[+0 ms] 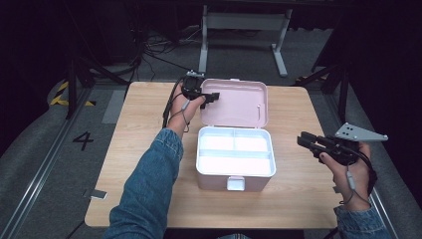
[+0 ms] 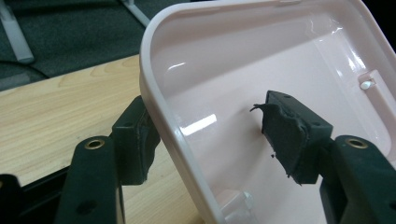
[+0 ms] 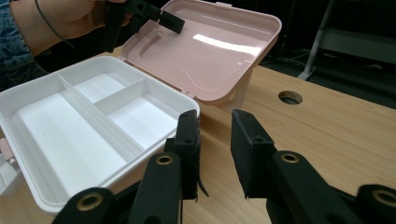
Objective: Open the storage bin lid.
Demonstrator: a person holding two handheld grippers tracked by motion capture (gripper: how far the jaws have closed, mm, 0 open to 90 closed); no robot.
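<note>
- The pink box (image 1: 235,172) sits mid-table (image 1: 144,129), its lid (image 1: 238,102) thrown back on the far side.
- The left gripper view shows the left gripper (image 2: 210,135) straddling the lid's rim, one pad (image 2: 289,135) inside, one outside, with gaps showing, not clamped.
- The right gripper (image 3: 212,154) hovers released, empty, right of the box's white tray (image 3: 84,121).
- The right gripper view reveals a hole (image 3: 290,97) in the tabletop.

Box (image 1: 234,172) mid-table (image 1: 144,134); lid (image 1: 239,102) behind it; left gripper (image 1: 211,97) at lid's left rim; right gripper (image 1: 306,142) right of box.
</note>
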